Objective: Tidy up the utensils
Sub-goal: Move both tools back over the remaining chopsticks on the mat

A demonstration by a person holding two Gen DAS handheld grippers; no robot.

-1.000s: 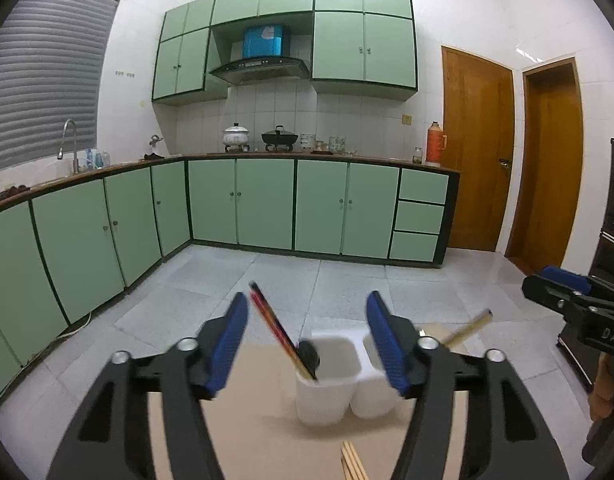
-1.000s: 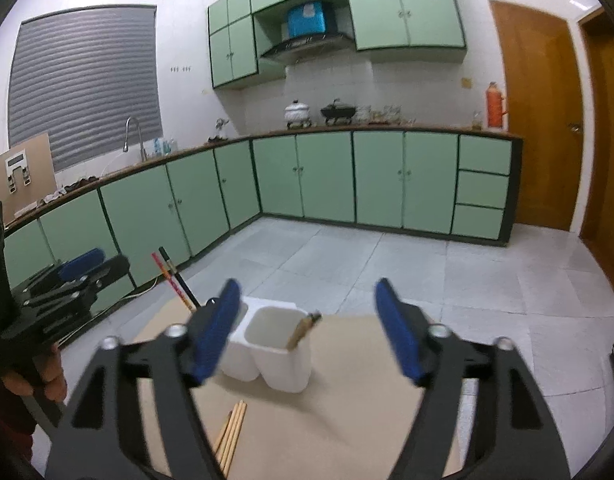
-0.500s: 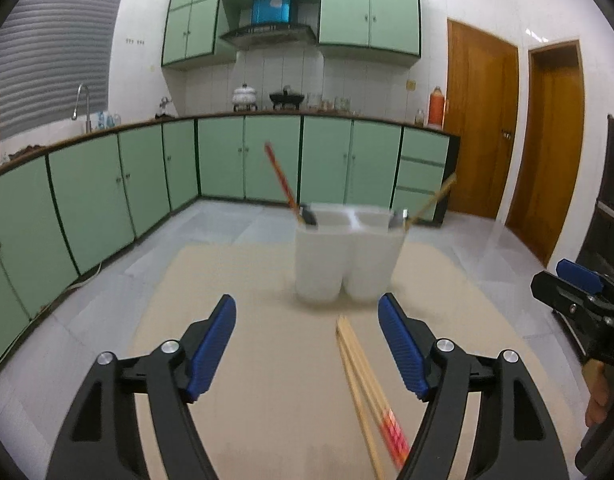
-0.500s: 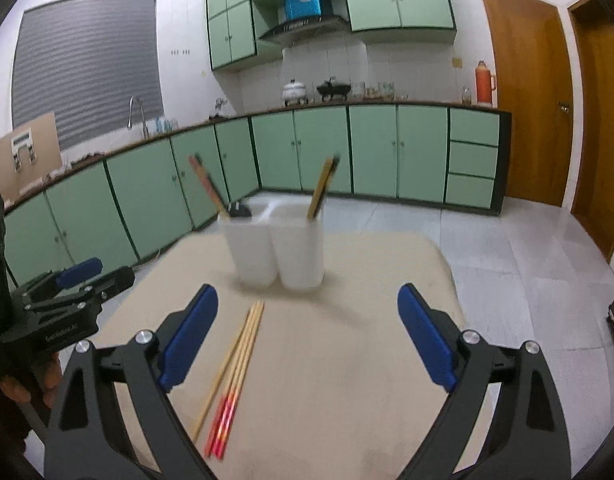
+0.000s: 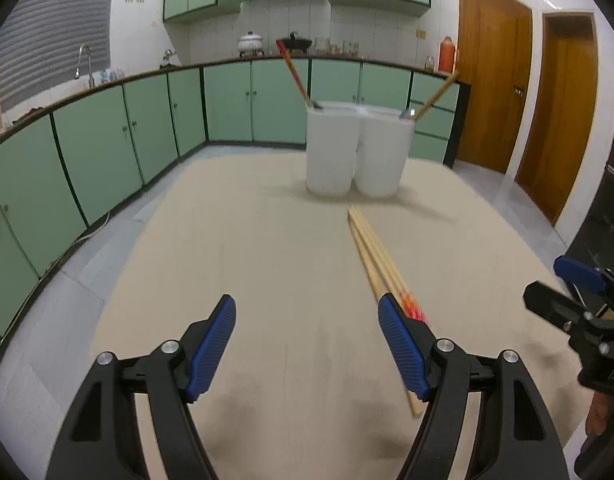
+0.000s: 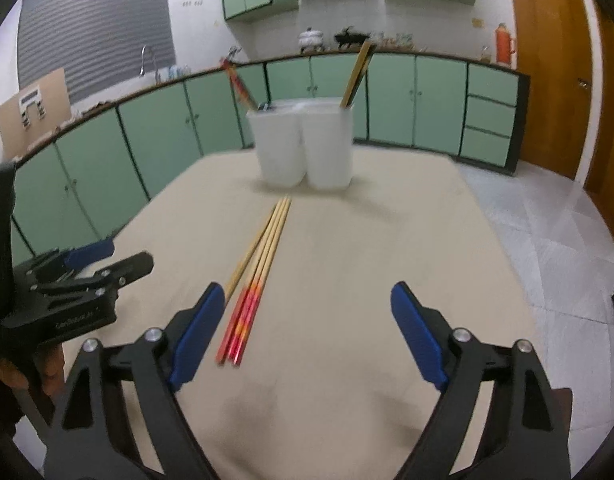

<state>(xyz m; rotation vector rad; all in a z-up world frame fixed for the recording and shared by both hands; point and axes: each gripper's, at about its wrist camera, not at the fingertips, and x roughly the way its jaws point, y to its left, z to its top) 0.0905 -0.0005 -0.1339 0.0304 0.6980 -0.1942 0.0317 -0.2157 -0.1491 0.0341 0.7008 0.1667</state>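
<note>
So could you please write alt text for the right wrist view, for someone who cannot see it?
Loose chopsticks lie on a beige table before the empty right gripper, whose jaws are closing. Behind stands a white two-cup holder with utensils; the left gripper shows at left.

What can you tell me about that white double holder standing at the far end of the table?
The white holder looks like plastic: two tall, rounded cups joined side by side, standing upright on the beige table. The left cup holds red-ended chopsticks leaning left; the right cup holds plain wooden ones leaning right. Loose chopsticks lie just before it, not touching. No claw touches it.
</note>
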